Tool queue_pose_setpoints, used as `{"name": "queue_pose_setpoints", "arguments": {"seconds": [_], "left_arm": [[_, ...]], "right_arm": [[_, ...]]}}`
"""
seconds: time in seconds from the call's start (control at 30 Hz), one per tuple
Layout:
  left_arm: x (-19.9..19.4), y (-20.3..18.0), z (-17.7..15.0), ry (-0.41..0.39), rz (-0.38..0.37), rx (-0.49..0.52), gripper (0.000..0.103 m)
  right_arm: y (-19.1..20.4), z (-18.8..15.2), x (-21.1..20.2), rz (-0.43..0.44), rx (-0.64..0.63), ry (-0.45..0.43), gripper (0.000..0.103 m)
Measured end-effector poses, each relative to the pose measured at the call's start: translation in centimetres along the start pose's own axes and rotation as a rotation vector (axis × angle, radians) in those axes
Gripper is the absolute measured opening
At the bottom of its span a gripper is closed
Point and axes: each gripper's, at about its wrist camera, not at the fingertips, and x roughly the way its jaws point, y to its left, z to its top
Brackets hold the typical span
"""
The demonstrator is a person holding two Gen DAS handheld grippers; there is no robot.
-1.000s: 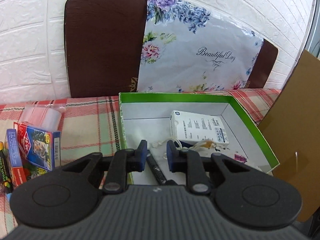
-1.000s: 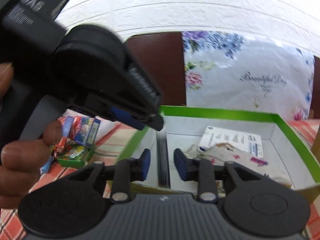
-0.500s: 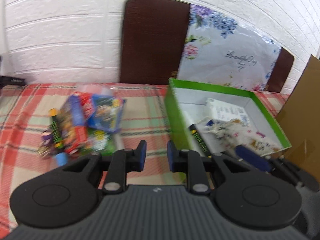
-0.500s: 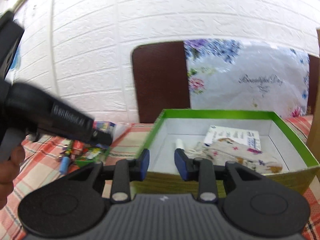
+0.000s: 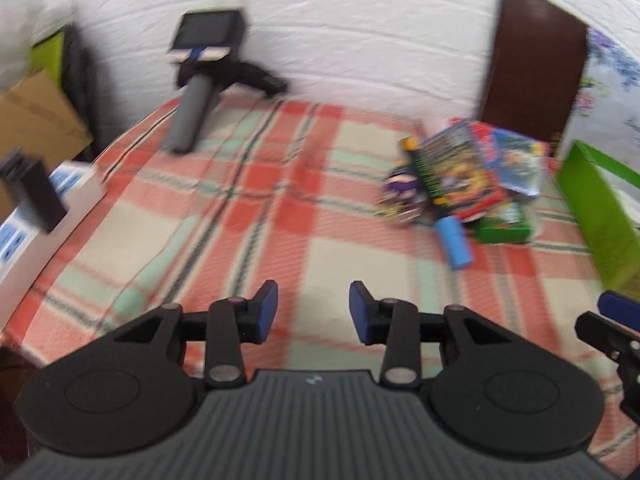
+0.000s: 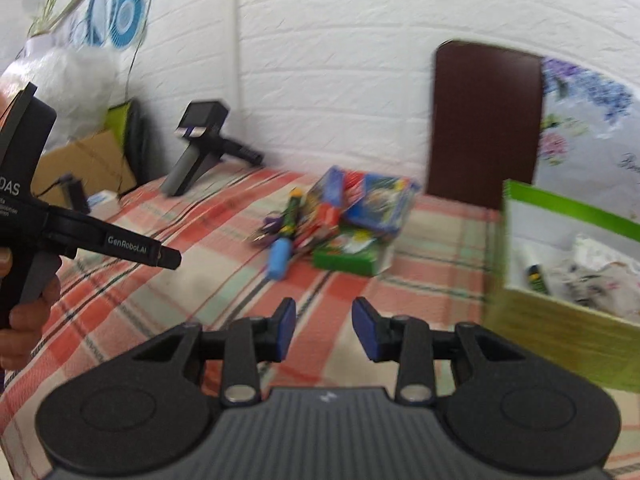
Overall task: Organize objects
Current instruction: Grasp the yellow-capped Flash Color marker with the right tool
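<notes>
Both grippers released, empty; left gripper [image 5: 313, 312] and right gripper [image 6: 324, 330] faced item pile [image 6: 344, 220] at 12–1 o'clock, blue tube [image 6: 279, 258] pointing toward right gripper, nearer

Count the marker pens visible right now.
2 at least: a marker pen in the pile on the plaid cloth, and a second marker pen inside the green box. Others may be hidden.

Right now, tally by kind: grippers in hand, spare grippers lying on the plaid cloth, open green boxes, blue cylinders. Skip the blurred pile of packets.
Grippers in hand: 2 (left gripper, right gripper)
Spare gripper: 1
Open green box: 1
Blue cylinder: 1
Total: 5
</notes>
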Motion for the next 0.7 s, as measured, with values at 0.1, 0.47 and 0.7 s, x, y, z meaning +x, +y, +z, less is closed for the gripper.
{"name": "queue_pose_setpoints", "arguments": {"seconds": [0.1,0.47,0.7], "left_arm": [[0.7,2.3,-0.8,0.011,-0.011,-0.064,0.041],[0.6,3.1,-0.8,0.0,-0.03,-0.076,0.042],[0.5,2.2,-0.9,0.008,-0.011,-0.058,0.046]], "right_arm": [[1.5,0.8,2.2,0.03,-0.021,0.038,0.033],[2.7,4.5,12.9,0.014,0.042,0.174,0.02],[2.6,0.2,6.5,0.096,0.057,0.176,0.02]]}}
